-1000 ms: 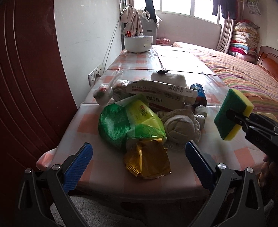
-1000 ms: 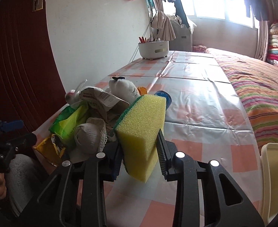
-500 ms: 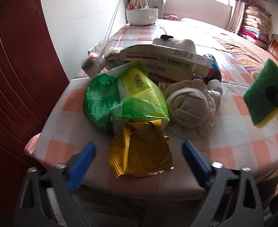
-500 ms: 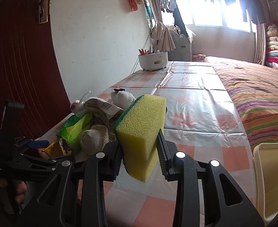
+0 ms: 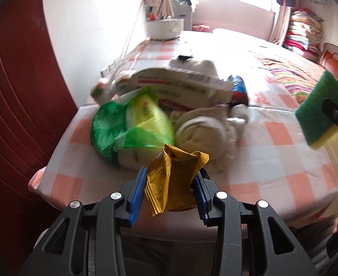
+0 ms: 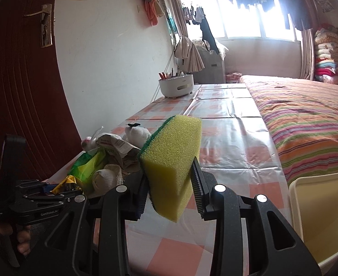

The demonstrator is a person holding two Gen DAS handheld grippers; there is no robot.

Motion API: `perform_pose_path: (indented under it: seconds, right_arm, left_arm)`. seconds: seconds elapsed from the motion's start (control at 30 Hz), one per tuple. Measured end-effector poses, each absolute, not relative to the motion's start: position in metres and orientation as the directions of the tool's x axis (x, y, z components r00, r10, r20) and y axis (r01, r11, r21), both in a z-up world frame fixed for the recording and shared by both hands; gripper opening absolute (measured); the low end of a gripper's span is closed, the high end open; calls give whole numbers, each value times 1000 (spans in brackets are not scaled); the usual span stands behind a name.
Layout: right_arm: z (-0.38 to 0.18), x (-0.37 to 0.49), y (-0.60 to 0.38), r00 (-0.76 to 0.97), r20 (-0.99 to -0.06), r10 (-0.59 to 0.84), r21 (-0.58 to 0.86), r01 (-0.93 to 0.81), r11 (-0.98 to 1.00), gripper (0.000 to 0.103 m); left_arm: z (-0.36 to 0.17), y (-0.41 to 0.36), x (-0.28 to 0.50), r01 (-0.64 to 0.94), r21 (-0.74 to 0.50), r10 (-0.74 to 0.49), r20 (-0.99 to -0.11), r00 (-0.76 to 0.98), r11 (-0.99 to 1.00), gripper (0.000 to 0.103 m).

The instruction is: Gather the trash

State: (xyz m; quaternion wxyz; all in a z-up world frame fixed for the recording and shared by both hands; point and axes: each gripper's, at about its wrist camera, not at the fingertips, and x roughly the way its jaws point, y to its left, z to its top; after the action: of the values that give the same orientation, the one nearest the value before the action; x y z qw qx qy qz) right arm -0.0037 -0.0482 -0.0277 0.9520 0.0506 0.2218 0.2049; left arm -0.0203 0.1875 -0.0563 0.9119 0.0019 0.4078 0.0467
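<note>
A trash pile lies at the near end of the checked table (image 5: 272,142): a green and yellow bag (image 5: 132,128), a torn paper box (image 5: 180,85), a balled cream sock (image 5: 205,135) and a blue bottle (image 5: 237,89). My left gripper (image 5: 170,184) is shut on a crumpled yellow wrapper (image 5: 175,177) at the pile's near edge; it also shows in the right wrist view (image 6: 67,182). My right gripper (image 6: 169,184) is shut on a yellow and green sponge (image 6: 172,161), held above the table to the right of the pile.
A cream plastic bin (image 6: 318,216) stands off the table's right side. A white pen holder (image 6: 175,87) sits at the far end by the wall. A striped bed (image 6: 306,119) runs along the right. A dark red door (image 5: 19,115) is left.
My left gripper moved in low to the pile and closed on the yellow wrapper. My right gripper rose a little with the sponge still in it.
</note>
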Motion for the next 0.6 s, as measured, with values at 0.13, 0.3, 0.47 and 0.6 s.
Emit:
perform_pose_path:
  seconds: [0.13,0.3,0.47,0.6]
  right_arm:
    - [-26,-5,-67,844,-395,363,190,-311,931,33]
    - [-27,-8,-96,871,-402,282,195,-220,956,33]
    - [-30,-6,-131,881,-428,201,216,-116,969,33]
    - [-25,3,-160,884,-445,144,217,-49,975,33]
  left_arm:
    - [-41,163,-24,-14,21,25,-709,704,1000,38]
    - [-29,126,-16,86,6,-58,-691,721,996,38]
    - [-22,82,-8,184,-14,-144,-680,719,983,38]
    - [-17,50,0,258,-53,-225,-677,701,965,38]
